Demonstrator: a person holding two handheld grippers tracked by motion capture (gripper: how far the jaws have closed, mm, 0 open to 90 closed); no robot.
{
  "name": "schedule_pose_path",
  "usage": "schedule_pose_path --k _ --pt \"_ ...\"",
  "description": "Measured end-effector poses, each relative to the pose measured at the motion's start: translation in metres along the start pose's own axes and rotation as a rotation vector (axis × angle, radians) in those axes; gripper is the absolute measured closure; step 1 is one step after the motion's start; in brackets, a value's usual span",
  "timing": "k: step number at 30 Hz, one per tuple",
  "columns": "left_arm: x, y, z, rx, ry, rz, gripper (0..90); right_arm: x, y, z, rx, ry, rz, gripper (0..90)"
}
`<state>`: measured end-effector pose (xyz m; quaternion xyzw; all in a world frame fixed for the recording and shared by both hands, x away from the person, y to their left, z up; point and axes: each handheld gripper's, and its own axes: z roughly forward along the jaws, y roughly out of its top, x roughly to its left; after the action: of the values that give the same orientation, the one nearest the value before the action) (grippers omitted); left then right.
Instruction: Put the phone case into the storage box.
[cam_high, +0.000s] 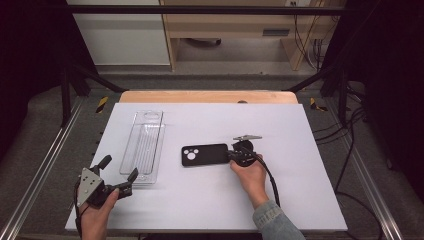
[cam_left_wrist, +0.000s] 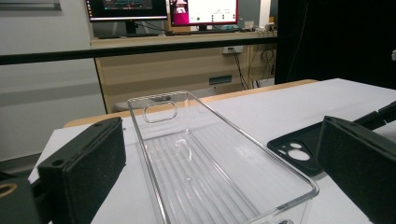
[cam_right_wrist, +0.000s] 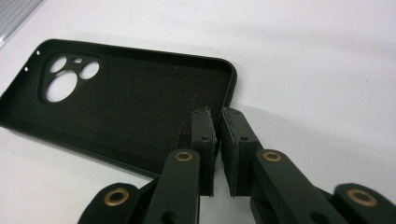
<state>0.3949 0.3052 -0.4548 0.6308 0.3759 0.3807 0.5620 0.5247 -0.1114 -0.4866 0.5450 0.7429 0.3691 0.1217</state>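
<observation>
A black phone case (cam_high: 205, 155) lies inner side up on the white table top (cam_high: 290, 200), camera holes to the left. My right gripper (cam_high: 232, 154) lies low at the case's right end. In the right gripper view one pad (cam_right_wrist: 204, 128) is inside the phone case (cam_right_wrist: 130, 98) and the other outside its end wall, so the right gripper (cam_right_wrist: 218, 119) is shut on that rim. My left gripper (cam_high: 120, 167) stands open at the near end of a clear plastic tray (cam_high: 143, 145). The tray (cam_left_wrist: 210, 172) stretches away past the left gripper (cam_left_wrist: 224, 158), whose pads are apart from it.
A wooden strip (cam_high: 207, 96) edges the table's far side. Black frame bars and cables (cam_high: 345, 135) stand around the table. Beyond the table are a wooden desk and monitors (cam_left_wrist: 163, 9).
</observation>
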Motion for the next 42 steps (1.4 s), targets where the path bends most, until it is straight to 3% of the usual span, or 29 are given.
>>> schedule_pose_path --k 7,11,18,26,34,37,42 --pt "0.000 0.000 0.000 -0.001 0.004 0.007 1.3 0.000 -0.003 0.000 -0.024 0.007 0.060 87.1" --pt "0.000 -0.001 0.001 0.001 0.005 0.004 1.3 0.001 -0.004 0.001 -0.034 -0.001 0.078 87.6" --pt "0.000 0.000 0.000 0.000 0.004 0.003 1.4 -0.004 -0.002 -0.001 -0.058 0.026 0.110 88.6" --pt "-0.001 0.001 -0.001 -0.004 0.007 -0.013 1.4 -0.006 0.009 -0.018 -0.137 0.011 0.083 88.7" --pt "-0.007 0.007 -0.001 -0.002 -0.008 -0.057 1.2 -0.019 0.011 -0.035 -0.194 0.012 0.064 88.7" --pt "-0.014 0.014 0.001 -0.003 -0.019 -0.088 0.6 -0.024 0.012 -0.041 -0.217 0.013 0.058 88.7" --pt "-0.035 0.027 0.012 0.033 -0.071 -0.085 0.0 -0.031 0.011 -0.051 -0.255 0.025 0.043 88.7"
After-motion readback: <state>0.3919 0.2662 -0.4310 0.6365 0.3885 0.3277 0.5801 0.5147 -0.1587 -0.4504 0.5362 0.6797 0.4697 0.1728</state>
